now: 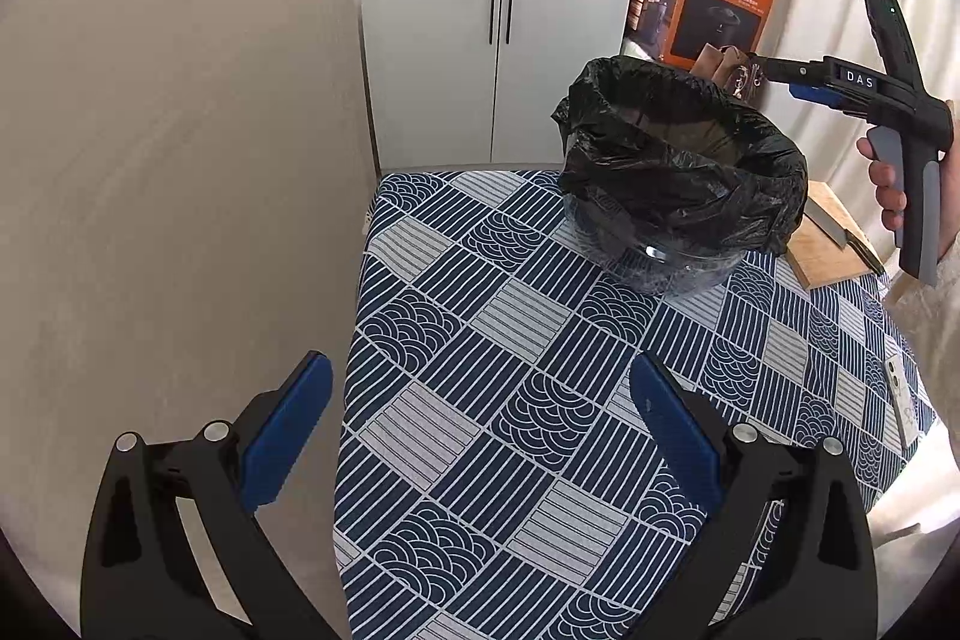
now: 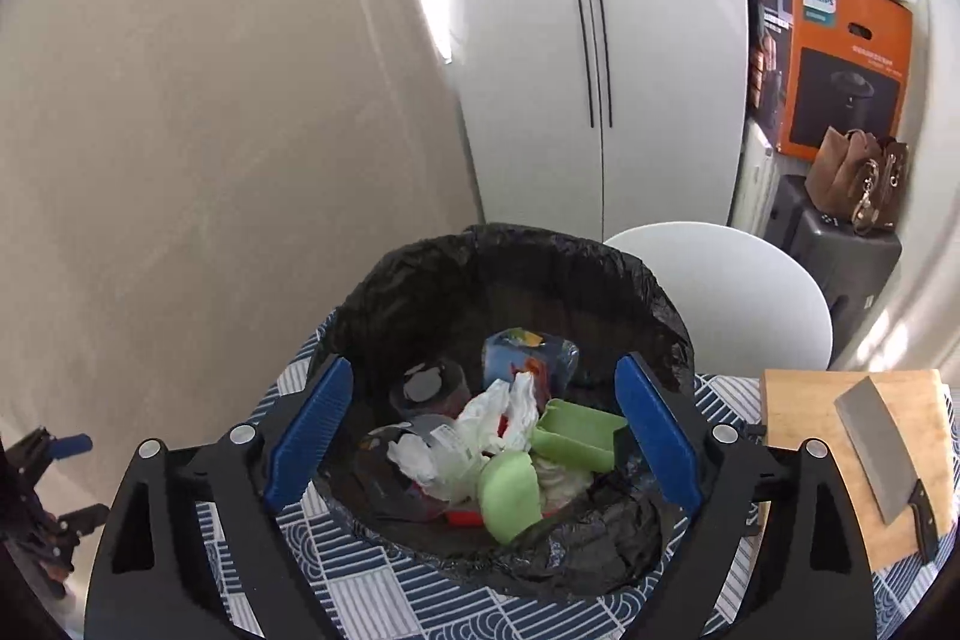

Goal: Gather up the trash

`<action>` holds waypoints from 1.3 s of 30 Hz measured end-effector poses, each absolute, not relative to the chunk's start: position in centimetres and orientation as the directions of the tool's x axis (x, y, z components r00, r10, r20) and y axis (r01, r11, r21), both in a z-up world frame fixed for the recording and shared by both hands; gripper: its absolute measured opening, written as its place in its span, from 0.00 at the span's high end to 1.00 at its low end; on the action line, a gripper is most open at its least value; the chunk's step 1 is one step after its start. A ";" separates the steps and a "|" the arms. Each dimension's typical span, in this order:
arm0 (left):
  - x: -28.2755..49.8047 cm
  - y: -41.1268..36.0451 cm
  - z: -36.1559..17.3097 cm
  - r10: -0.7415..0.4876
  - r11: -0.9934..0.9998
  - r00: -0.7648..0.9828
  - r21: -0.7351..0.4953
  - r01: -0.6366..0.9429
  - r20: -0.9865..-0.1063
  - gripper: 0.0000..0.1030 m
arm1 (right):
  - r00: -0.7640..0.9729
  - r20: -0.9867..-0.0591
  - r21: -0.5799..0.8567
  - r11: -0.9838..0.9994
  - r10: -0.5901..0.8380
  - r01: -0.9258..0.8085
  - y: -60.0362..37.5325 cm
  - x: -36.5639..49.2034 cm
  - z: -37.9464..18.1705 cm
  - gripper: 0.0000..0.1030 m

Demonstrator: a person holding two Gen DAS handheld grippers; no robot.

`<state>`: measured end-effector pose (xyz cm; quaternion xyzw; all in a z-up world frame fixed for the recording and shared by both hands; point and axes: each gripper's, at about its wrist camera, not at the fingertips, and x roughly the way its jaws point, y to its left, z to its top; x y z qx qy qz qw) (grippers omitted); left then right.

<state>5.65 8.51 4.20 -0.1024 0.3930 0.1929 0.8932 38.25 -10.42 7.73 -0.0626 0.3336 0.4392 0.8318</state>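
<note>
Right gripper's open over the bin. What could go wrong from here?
1. The right gripper hangs just above the black liner; lowering it may snag the liner.
2. A cleaver lies on the board beside the bin; a rightward swing could hit it.

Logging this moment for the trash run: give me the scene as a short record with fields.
bin: black-lined bin on the patterned tablecloth
contents: white wrappers, green box, green lid, blue packet
left gripper: open, empty, over the cloth
right gripper: open, empty, above the bin mouth
beside bin: cutting board with cleaver
</note>
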 end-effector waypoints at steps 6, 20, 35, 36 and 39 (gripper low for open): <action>7.5 5.4 4.5 0.218 0.930 0.645 -0.044 -0.365 -0.732 0.06 | 0.420 -0.618 0.137 0.617 0.665 -0.775 -14.7 37.0 7.6 0.15; 10.9 -3.4 4.3 0.183 0.968 0.678 0.010 -0.251 -0.711 0.06 | 0.402 -0.626 0.139 0.604 0.668 -0.785 -25.1 33.2 6.2 0.13; 10.8 -7.1 6.0 0.223 0.965 0.733 0.038 -0.261 -0.643 0.06 | 0.414 -0.605 0.099 0.581 0.680 -0.808 -30.5 28.0 5.6 0.09; 10.8 -7.3 6.1 0.221 0.965 0.736 0.035 -0.259 -0.640 0.06 | 0.412 -0.606 0.100 0.579 0.680 -0.809 -30.6 27.9 5.5 0.09; 10.7 -7.5 6.3 0.208 0.968 0.748 0.020 -0.252 -0.631 0.06 | 0.412 -0.605 0.105 0.582 0.681 -0.806 -30.9 27.7 5.3 0.09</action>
